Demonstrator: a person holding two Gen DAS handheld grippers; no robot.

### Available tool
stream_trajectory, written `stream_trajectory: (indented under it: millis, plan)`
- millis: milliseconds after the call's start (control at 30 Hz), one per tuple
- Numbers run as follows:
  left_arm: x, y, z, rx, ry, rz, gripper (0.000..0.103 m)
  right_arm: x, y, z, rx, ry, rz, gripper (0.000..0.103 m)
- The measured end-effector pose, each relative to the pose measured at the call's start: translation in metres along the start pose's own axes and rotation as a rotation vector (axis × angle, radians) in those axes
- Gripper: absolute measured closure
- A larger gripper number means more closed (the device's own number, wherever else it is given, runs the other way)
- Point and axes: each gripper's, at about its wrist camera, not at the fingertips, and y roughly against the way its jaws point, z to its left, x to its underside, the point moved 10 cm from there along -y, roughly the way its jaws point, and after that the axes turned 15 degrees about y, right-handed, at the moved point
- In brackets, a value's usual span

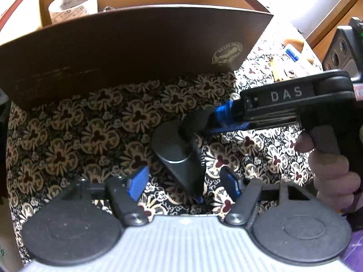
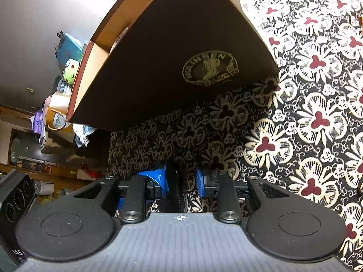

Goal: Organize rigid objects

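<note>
Black floral-patterned tablecloth (image 1: 68, 122) fills middle of left wrist view. Brown cardboard box (image 1: 136, 52) with gold round emblem stands across top of frame, open-topped; roll of printed beige tape (image 1: 72, 5) inside at upper left. Dark grey teardrop-shaped metal object (image 1: 177, 151) at centre frame, black end gripped. Right gripper (image 1: 199, 127) enters from right edge, hand (image 1: 333, 172) on its handle, blue-padded fingers pinching that object. Left gripper (image 1: 183, 181) at bottom, blue fingertips (image 1: 138, 181) spread wide, holding nothing, object's narrow tip between them.
</note>
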Motion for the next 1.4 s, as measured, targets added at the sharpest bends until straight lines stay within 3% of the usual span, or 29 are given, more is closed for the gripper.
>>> stream_trajectory:
  millis: [233, 300, 500, 533, 600, 667, 767, 967, 1400]
  plan:
    - [-0.005, -0.005, -0.015, 0.010, -0.007, -0.029, 0.033, 0.005, -0.006, 0.007, -0.031, 0.026, 0.023, 0.094]
    - [-0.007, -0.004, -0.013, 0.010, -0.001, -0.039, 0.039, 0.005, -0.006, 0.006, -0.039, 0.021, 0.022, 0.094]
    - [-0.016, -0.003, -0.010, 0.018, 0.026, -0.057, 0.042, 0.007, -0.005, -0.001, -0.075, -0.045, 0.011, 0.094]
    - [-0.018, -0.003, -0.010, 0.010, 0.018, -0.062, 0.044, 0.007, -0.005, -0.001, -0.076, -0.048, 0.008, 0.094]
    - [-0.021, -0.004, -0.010, -0.021, 0.003, -0.075, 0.060, 0.006, -0.003, -0.003, -0.069, -0.053, -0.003, 0.094]
    - [-0.026, -0.004, -0.007, -0.026, 0.022, -0.076, 0.066, 0.005, -0.001, -0.006, -0.073, -0.070, -0.012, 0.094]
    - [-0.031, -0.004, -0.002, 0.021, 0.089, -0.064, 0.066, 0.004, 0.001, -0.010, -0.077, -0.091, -0.020, 0.094]
    - [-0.032, -0.001, 0.002, 0.058, 0.128, -0.061, 0.066, 0.004, 0.006, -0.014, -0.072, -0.092, -0.024, 0.094]
    - [-0.035, 0.009, 0.019, 0.356, 0.367, 0.028, 0.066, 0.001, 0.007, -0.017, -0.089, -0.137, -0.026, 0.093]
